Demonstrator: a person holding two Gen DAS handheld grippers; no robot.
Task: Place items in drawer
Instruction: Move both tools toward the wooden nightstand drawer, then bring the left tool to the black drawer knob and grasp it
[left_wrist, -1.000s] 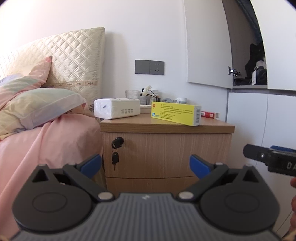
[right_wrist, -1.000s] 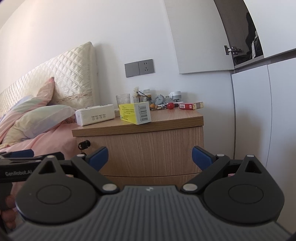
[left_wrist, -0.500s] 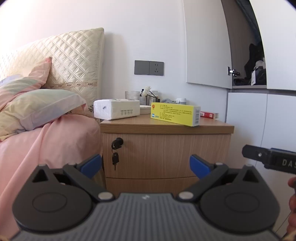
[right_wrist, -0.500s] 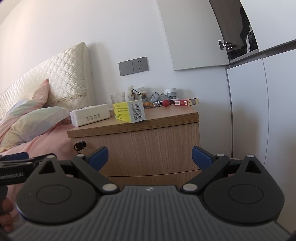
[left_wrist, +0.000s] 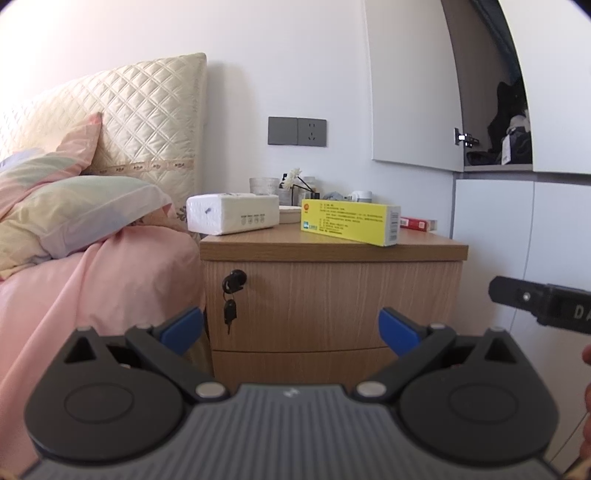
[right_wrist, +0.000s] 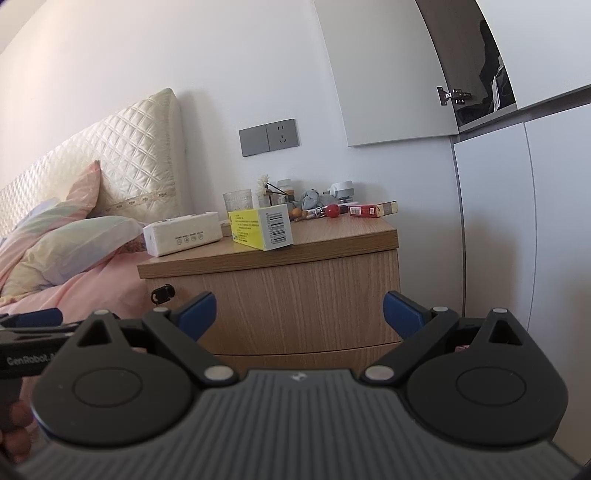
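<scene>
A wooden nightstand (left_wrist: 332, 302) (right_wrist: 295, 291) stands beside the bed, its top drawer shut, with a key (left_wrist: 229, 312) hanging from the lock. On top lie a yellow box (left_wrist: 351, 221) (right_wrist: 260, 229), a white tissue pack (left_wrist: 232, 218) (right_wrist: 183, 238) and a red box (left_wrist: 419, 223) (right_wrist: 373, 210). My left gripper (left_wrist: 291, 328) is open and empty, held in front of the drawer. My right gripper (right_wrist: 299, 314) is open and empty, also in front of the nightstand and apart from it.
A bed with a pink cover (left_wrist: 74, 295) and pillows lies left of the nightstand. White cupboard doors (left_wrist: 517, 229) stand to the right. A glass (right_wrist: 237, 201), a red ball (right_wrist: 331, 210) and small clutter sit at the nightstand's back. The other gripper shows at the left wrist view's right edge (left_wrist: 539, 304).
The right gripper's view has shifted, so the nightstand sits further left and slightly higher in it. The left gripper has barely moved. Both stay open.
</scene>
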